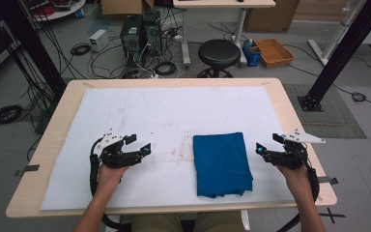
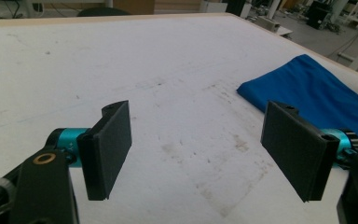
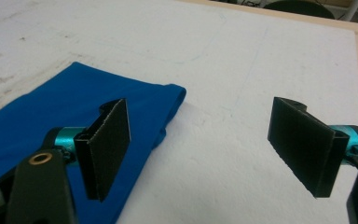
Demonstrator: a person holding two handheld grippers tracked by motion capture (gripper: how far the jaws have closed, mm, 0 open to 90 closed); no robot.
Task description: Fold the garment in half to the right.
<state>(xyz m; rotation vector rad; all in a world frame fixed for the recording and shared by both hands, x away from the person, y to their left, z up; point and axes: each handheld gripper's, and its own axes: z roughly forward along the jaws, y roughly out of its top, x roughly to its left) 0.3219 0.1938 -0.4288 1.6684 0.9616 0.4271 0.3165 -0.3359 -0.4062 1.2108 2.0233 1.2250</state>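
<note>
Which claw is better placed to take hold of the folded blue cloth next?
Probably the right claw: it sits open just off the blue cloth's right edge. The left claw, also open, is farther off across bare white mat.

A blue cloth lies folded into a rough rectangle on the white mat, right of centre and near the front edge. Its front edge is slightly rumpled; the rest lies flat.
</note>
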